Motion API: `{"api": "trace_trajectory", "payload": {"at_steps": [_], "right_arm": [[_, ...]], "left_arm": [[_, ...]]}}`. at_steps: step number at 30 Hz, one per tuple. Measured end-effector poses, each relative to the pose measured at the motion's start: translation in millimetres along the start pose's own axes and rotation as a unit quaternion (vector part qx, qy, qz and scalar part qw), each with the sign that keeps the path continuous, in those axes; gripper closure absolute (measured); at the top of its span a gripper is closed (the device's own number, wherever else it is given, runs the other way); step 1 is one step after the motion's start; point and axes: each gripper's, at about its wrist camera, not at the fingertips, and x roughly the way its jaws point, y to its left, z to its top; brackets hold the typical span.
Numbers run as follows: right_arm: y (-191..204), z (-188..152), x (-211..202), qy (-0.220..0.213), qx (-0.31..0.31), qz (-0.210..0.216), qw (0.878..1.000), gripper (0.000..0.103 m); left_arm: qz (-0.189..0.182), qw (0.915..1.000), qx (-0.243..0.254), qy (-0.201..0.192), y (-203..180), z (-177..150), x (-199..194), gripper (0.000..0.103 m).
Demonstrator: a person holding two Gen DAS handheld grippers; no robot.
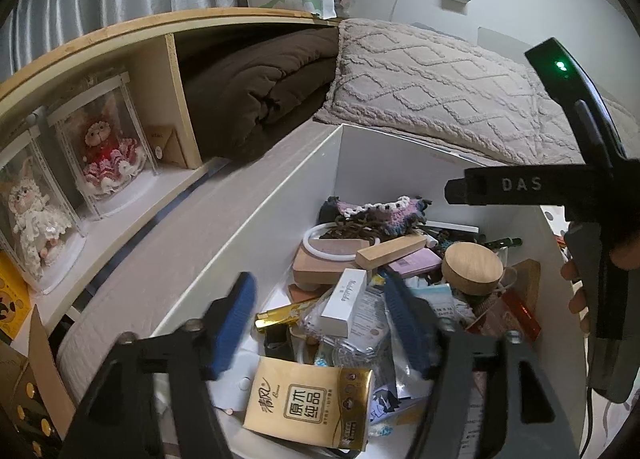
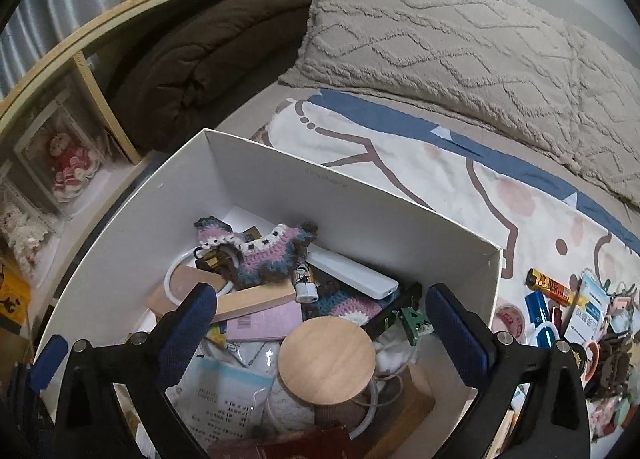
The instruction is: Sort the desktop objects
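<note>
A white cardboard box (image 1: 304, 163) (image 2: 280, 179) stands on the bed, full of small things: a jar with a round wooden lid (image 1: 473, 268) (image 2: 327, 358), a wooden block (image 1: 390, 251) (image 2: 256, 301), a crochet piece (image 1: 380, 211) (image 2: 260, 249), a white ring (image 1: 324, 245), a tissue pack (image 1: 308, 407), a white carton (image 1: 344, 303). My left gripper (image 1: 320, 323) hangs open and empty over the box's near end. My right gripper (image 2: 320, 323) is open and empty above the wooden lid; its body shows in the left wrist view (image 1: 592, 195).
Loose items lie on the patterned blanket (image 2: 440, 187) right of the box: a yellow wrapped bar (image 2: 550, 286), a blue tube (image 2: 536, 305), cards, keyrings. A beige pillow (image 2: 460, 39), a brown quilt (image 1: 256, 91) and a wooden shelf with boxed dolls (image 1: 108, 143) lie beyond.
</note>
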Motion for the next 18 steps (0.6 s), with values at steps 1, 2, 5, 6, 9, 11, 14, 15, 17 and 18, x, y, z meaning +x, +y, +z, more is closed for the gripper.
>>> {"api": "trace_trajectory", "payload": {"at_steps": [1, 2, 5, 6, 9, 11, 14, 15, 17, 18], "right_arm": [[-0.9, -1.7, -1.5, -0.003, -0.002, 0.002, 1.0, 0.0], [-0.2, -2.9, -5.2, -0.007, -0.006, 0.001, 1.0, 0.0], [0.8, -6.5, -15.5, -0.023, -0.024, -0.004, 0.999, 0.0], [0.8, -7.4, -17.8, -0.024, -0.027, -0.003, 0.999, 0.0], [0.5, -13.3, -26.2, -0.029, -0.033, 0.008, 0.999, 0.0], [0.8, -19.1, -31.8, -0.032, -0.039, 0.013, 0.999, 0.0], [0.7, -28.5, -39.4, -0.038, -0.048, 0.021, 0.998, 0.0], [0.3, -30.8, -41.5, -0.038, -0.049, 0.024, 0.998, 0.0], [-0.3, -36.5, -47.4, -0.042, -0.052, 0.029, 0.997, 0.0], [-0.3, -39.0, -50.6, -0.045, -0.054, 0.03, 0.997, 0.0]], "left_arm": [[-0.003, 1.0, -0.001, 0.0, 0.2, 0.2, 0.3, 0.023], [-0.004, 1.0, -0.002, -0.001, -0.1, 0.3, 0.8, 0.019], [-0.001, 1.0, 0.002, -0.003, -0.7, 0.5, 0.9, 0.01], [-0.002, 1.0, 0.002, -0.001, -1.1, 0.5, 1.4, 0.006], [-0.001, 1.0, -0.002, -0.004, -1.2, 1.0, 0.9, 0.003], [0.006, 0.9999, -0.008, -0.009, 0.5, 1.9, -0.4, 0.002], [0.007, 0.9997, -0.019, -0.012, 2.9, 1.7, -1.2, 0.0], [0.007, 0.9997, -0.021, -0.011, 3.6, 1.5, -0.9, 0.0], [0.006, 0.9996, -0.024, -0.012, 4.1, 1.1, -1.2, 0.0], [0.007, 0.9996, -0.025, -0.013, 4.0, 0.7, -1.6, 0.0]]}}
